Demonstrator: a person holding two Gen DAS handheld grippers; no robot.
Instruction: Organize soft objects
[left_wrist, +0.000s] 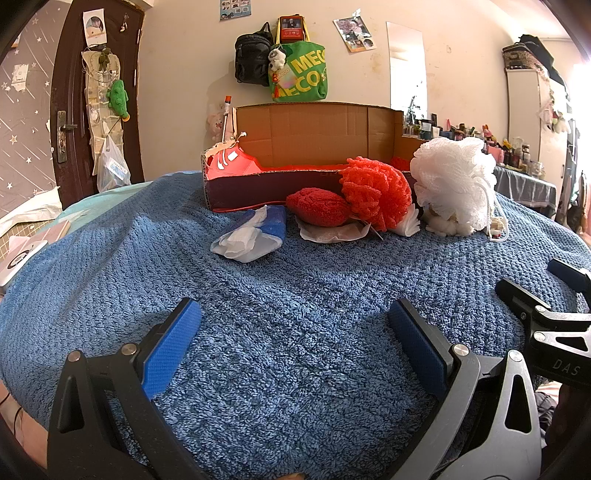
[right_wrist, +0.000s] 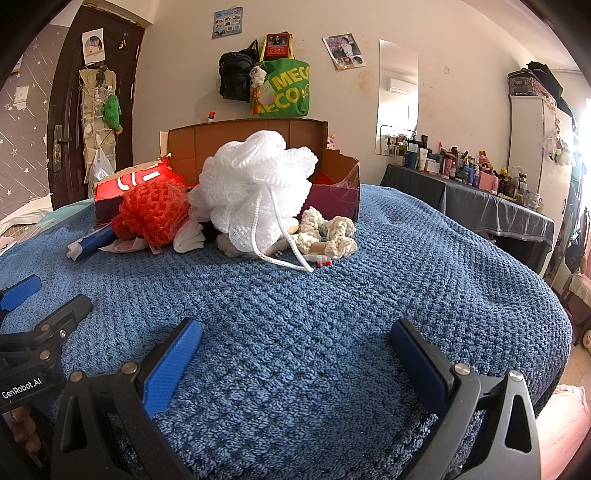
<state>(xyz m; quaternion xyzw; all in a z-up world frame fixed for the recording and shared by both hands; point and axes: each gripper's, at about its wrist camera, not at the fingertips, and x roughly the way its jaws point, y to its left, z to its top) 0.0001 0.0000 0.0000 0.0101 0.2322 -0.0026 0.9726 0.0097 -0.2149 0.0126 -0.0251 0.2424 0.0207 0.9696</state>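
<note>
A: Fingers of both tools were seen spread wide and empty: the left hand-held gripper (left_wrist: 293, 347) and the right hand-held gripper (right_wrist: 295, 363) were held low over the blue blanket (left_wrist: 295, 288), side by side, well short of the pile.

B: And where was the pile found?

A: Against the front wall of the cardboard box (left_wrist: 317, 129). The white mesh pouf (right_wrist: 255, 188) was leaned on the red mesh pouf (right_wrist: 151, 214), with cream knitted pieces (right_wrist: 328, 232) touching its base and a tissue pack (left_wrist: 255, 232) apart on the left.

B: How was the first grasp judged best made?

A: The white pouf was probably best taken by the right tool, pinched deep into its gathered middle rather than its frills. Its dangling cord (right_wrist: 280, 251) risked dragging the knitted pieces, so a straight lift before carrying it over the box wall was advised.
</note>
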